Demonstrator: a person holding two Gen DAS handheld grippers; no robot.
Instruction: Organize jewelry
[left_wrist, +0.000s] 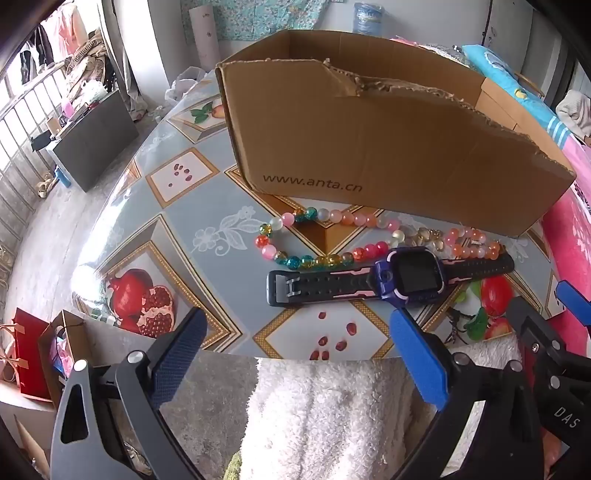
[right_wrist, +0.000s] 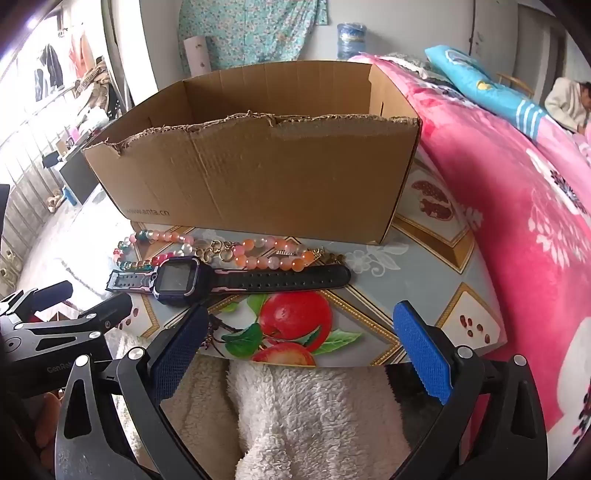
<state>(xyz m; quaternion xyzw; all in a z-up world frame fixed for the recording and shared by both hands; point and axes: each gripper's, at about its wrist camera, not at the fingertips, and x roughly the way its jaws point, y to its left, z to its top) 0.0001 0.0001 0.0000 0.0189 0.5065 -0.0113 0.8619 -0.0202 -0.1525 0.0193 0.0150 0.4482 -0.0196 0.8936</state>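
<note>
A blue and black smartwatch (left_wrist: 402, 278) (right_wrist: 177, 280) lies flat on the table (left_wrist: 207, 206) (right_wrist: 417, 280), its strap stretched sideways. Just behind it lie a multicoloured bead bracelet (left_wrist: 295, 236) (right_wrist: 133, 251), a pink and orange bead bracelet (left_wrist: 472, 243) (right_wrist: 266, 254) and a small gold chain piece (left_wrist: 430, 236) (right_wrist: 218, 251). An open cardboard box (left_wrist: 388, 147) (right_wrist: 258, 166) with a torn front rim stands behind them. My left gripper (left_wrist: 299, 332) hangs open near the table's front edge, below the watch. My right gripper (right_wrist: 299, 325) is open too, over the apple print, right of the watch.
A pink floral quilt (right_wrist: 517, 206) lies at the right of the table. White fleece (left_wrist: 325, 413) (right_wrist: 303, 413) shows below the front edge. Red and brown paper bags (left_wrist: 33, 354) stand on the floor at the left. A person (right_wrist: 569, 107) sits far right.
</note>
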